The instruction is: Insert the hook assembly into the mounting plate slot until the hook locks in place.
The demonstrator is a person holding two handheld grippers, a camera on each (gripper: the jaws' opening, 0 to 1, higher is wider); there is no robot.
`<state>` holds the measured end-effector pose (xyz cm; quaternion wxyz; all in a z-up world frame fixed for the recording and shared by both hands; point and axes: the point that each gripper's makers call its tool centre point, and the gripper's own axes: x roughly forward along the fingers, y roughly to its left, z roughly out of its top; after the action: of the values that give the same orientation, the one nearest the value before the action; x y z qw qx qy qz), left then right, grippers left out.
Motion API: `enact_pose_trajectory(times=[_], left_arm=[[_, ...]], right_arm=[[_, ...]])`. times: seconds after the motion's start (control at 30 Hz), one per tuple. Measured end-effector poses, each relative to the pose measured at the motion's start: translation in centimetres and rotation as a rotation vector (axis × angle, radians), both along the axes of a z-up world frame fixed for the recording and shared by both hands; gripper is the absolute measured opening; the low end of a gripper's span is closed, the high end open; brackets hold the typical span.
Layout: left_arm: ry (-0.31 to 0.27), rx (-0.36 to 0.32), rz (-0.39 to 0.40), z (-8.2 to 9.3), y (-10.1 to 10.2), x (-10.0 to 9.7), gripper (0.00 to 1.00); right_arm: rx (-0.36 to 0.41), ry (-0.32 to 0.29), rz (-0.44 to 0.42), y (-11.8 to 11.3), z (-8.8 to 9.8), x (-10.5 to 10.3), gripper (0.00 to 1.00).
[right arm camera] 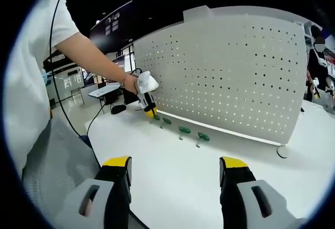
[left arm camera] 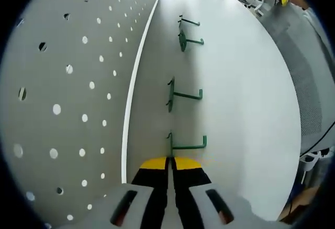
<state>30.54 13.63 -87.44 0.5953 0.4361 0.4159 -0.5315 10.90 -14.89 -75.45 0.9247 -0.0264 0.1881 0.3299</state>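
Honestly it looked barely started. Four green hooks (left arm camera: 186, 145) lay on the white table (left arm camera: 246, 98) beside the pegboard (left arm camera: 78, 82), none in a slot. The left gripper (left arm camera: 171, 162) sat pinched together at the nearest one; the right gripper (right arm camera: 175, 162) hung spread apart, holding nothing.

Four green hooks (left arm camera: 186, 94), one pegboard (left arm camera: 73, 82)

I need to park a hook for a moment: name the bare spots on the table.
Free: the wide white table between the right gripper and the green hooks; also right of them. Crowded: the strip along the pegboard, where the hooks lie and the left gripper works.
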Motion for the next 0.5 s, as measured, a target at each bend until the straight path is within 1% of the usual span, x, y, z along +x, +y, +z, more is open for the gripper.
enact_pose_trajectory(times=[0.13,0.17,0.23,0.27,0.33,0.4,0.47,0.5], left_arm=[[-0.011,0.004,-0.016,0.0,0.0,0.0,0.02],[-0.009,-0.001,0.002,0.0,0.0,0.1,0.02],[-0.027,-0.005,-0.006,0.0,0.2,0.1,0.02],[-0.027,-0.006,-0.003,0.0,0.3,0.0,0.02],[-0.041,-0.03,0.001,0.4,0.2,0.1,0.02],[-0.043,-0.071,0.029,0.9,-0.1,0.1,0.02],[-0.04,-0.084,0.061,1.2,0.1,0.2,0.02],[-0.046,-0.087,0.057,1.3,0.1,0.1,0.02]], right_arm=[[0.0,-0.002,-0.002,-0.1,0.1,0.0,0.65],[0.002,-0.002,-0.005,-0.1,0.1,0.1,0.65],[0.006,-0.012,-0.013,-0.3,0.3,0.2,0.65],[0.01,-0.012,-0.014,-0.3,0.4,0.2,0.65],[0.01,-0.013,-0.016,-0.4,0.3,0.3,0.65],[0.013,-0.015,-0.02,-0.4,0.4,0.3,0.65],[0.014,-0.018,-0.024,-0.4,0.6,0.3,0.65],[0.016,-0.019,-0.025,-0.5,0.5,0.4,0.65]])
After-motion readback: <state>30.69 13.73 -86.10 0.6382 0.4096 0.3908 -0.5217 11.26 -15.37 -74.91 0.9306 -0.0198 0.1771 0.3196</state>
